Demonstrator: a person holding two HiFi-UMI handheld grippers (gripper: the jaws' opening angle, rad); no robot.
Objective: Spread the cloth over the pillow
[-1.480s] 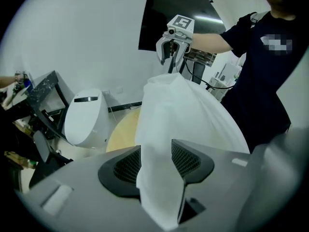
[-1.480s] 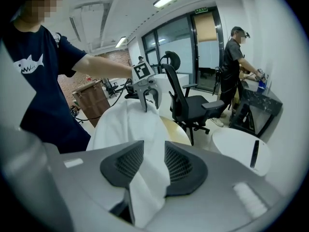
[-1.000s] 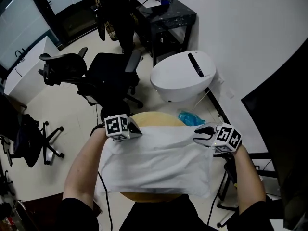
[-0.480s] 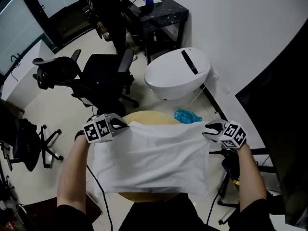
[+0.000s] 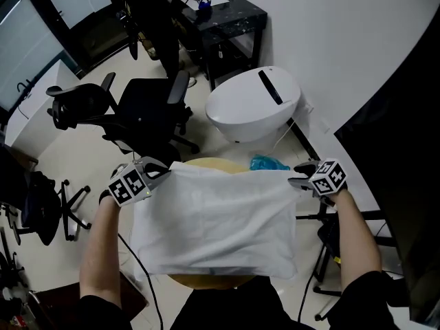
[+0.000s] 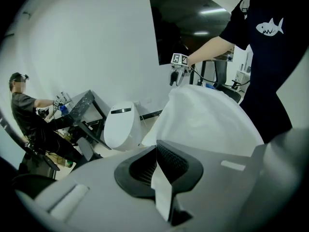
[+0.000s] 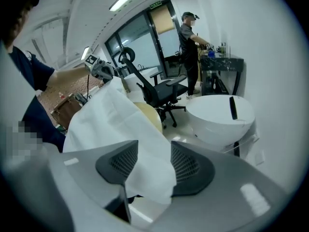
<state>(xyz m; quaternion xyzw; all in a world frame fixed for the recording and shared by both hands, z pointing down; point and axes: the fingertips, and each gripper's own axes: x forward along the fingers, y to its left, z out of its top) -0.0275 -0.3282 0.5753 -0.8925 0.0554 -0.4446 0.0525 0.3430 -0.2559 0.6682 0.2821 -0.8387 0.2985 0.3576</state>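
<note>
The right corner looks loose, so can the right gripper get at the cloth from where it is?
Probably yes. On the right gripper the jaws have just been opening, and the cloth lies between them; nothing blocks it.

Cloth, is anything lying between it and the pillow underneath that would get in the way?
Nothing visible does. The cloth already drapes over the pillow, whose tan edge shows at the near and far sides. The blue bag lies beyond the pillow, clear of both.
</note>
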